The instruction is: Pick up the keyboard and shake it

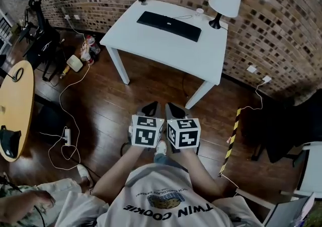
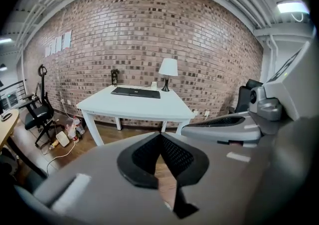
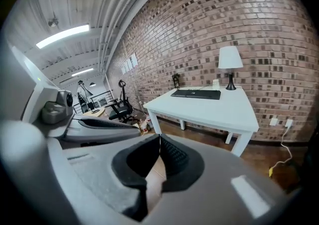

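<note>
While both sit side by side low down, L gripper (image 1: 151, 107) jaws together, empty, R gripper (image 1: 174, 108) same, keyboard (image 1: 169, 25) well ahead of both, on white table (image 1: 201, 57), untouched.

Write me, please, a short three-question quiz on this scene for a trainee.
1. True or false: the keyboard lies on the white table.
2. What stands on the table beside the keyboard, near the brick wall? A) a lamp B) a kettle C) a monitor
3. Fill in: the jaws of the left gripper and the right gripper are both ____.

Key: 1 true; 2 A; 3 shut, with nothing between them.
</note>
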